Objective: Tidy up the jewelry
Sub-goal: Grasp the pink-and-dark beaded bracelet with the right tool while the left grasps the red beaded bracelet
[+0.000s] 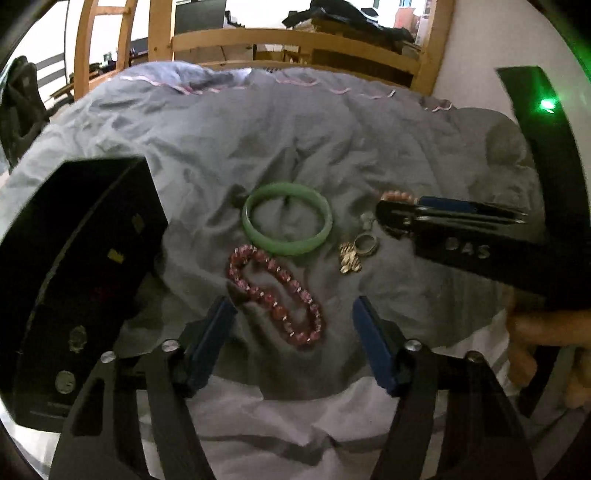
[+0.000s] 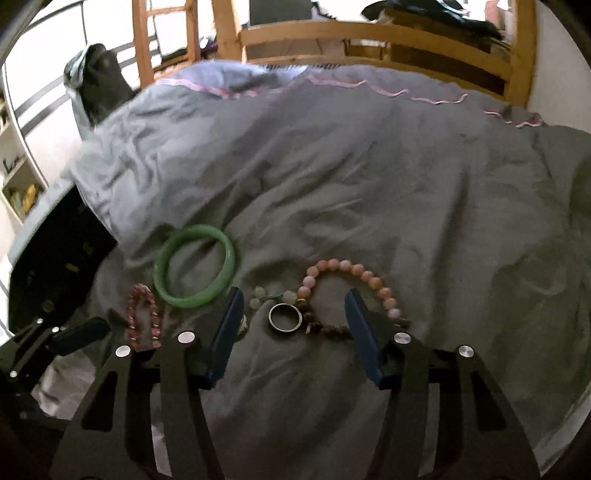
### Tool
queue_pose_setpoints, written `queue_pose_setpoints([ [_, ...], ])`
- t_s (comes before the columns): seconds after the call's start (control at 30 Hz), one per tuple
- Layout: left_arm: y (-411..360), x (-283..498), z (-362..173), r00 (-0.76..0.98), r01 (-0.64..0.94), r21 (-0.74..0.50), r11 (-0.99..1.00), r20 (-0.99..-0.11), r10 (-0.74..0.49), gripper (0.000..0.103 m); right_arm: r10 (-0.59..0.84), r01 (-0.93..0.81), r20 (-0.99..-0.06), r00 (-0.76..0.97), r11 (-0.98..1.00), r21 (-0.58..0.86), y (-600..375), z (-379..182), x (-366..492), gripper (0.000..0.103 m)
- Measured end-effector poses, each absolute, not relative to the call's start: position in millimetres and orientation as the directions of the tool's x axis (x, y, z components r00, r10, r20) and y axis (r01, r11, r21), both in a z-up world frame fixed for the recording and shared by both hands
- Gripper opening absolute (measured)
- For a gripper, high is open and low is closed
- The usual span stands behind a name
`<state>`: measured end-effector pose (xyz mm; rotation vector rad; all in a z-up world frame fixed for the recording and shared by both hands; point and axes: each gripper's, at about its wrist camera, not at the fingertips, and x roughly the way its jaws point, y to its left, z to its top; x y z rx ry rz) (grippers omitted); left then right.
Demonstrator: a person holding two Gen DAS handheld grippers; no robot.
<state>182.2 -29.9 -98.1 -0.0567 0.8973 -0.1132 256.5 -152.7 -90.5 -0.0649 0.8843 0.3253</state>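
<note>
Jewelry lies on a grey duvet (image 1: 295, 147). A green bangle (image 1: 287, 223) (image 2: 195, 271), a dark pink bead bracelet (image 1: 277, 293) (image 2: 144, 317), a silver ring (image 1: 366, 244) (image 2: 285, 317), a gold brooch (image 1: 349, 258) and a pale pink bead bracelet (image 2: 354, 280) lie close together. My left gripper (image 1: 295, 308) is open, with the pink bracelet between its fingers. My right gripper (image 2: 293, 301) is open just above the ring and pale bracelet; it also shows in the left wrist view (image 1: 391, 218). A black jewelry box (image 1: 74, 277) (image 2: 55, 273) stands open at the left.
A wooden bed frame (image 1: 295, 40) (image 2: 369, 33) runs behind the duvet. A white sheet (image 1: 277, 424) shows near the front. A dark bag (image 2: 99, 85) sits at the back left. Small pale beads (image 2: 262, 295) lie by the ring.
</note>
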Motion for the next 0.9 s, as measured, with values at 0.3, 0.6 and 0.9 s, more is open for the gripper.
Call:
queue_pose_setpoints([
  [0.3, -20, 189, -108, 0.575, 0.066, -0.157, 0.985, -0.801, -0.166, 0.013, 0.256, -0.291, -0.798, 0.545, 0.951, 0.106, -142, -105, 265, 0.022],
  [0.6, -14, 183, -92, 0.621, 0.043, -0.174, 0.984, -0.767, -0.163, 0.008, 0.318, -0.286, -0.757, 0.57, 0.941, 0.181, -147, -88, 259, 0.016],
  [0.9, -11, 181, -78, 0.646, 0.06, -0.216, 0.975, -0.736, -0.203, 0.008, 0.362, -0.312, -0.713, 0.601, 0.927, 0.208, -145, -73, 253, 0.015],
])
